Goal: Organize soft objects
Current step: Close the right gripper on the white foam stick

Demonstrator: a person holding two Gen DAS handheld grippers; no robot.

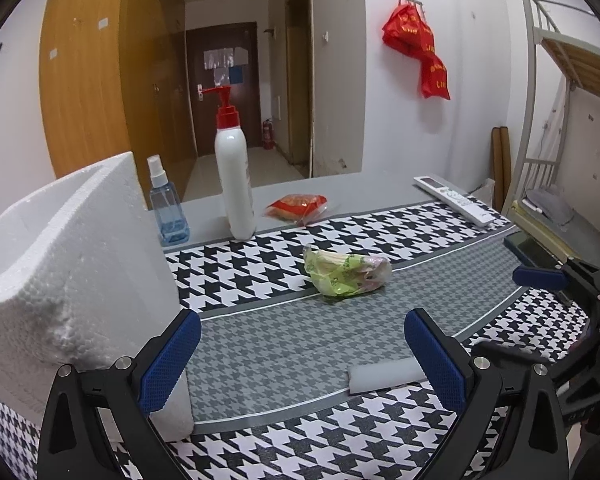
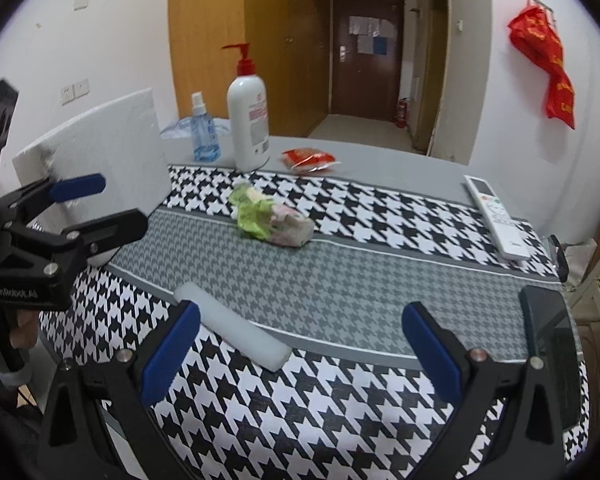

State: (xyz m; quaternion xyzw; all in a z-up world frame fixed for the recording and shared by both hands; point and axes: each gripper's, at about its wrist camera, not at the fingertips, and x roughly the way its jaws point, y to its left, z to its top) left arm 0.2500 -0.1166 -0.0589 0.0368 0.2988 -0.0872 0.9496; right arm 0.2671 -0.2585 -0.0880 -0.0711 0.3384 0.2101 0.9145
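Soft items are all still lying loose on the houndstooth mat: white foam strip near the front edge, green-wrapped packet mid-mat, red snack pouch at the back by the pump bottle. Styrofoam box is sitting at the left; its inside isn't visible. Left gripper and right gripper are both hanging spread wide, holding nothing. Judging by this, sorting is barely starting.

White walls, a wooden wardrobe, a dark door down the hallway, a bunk bed.
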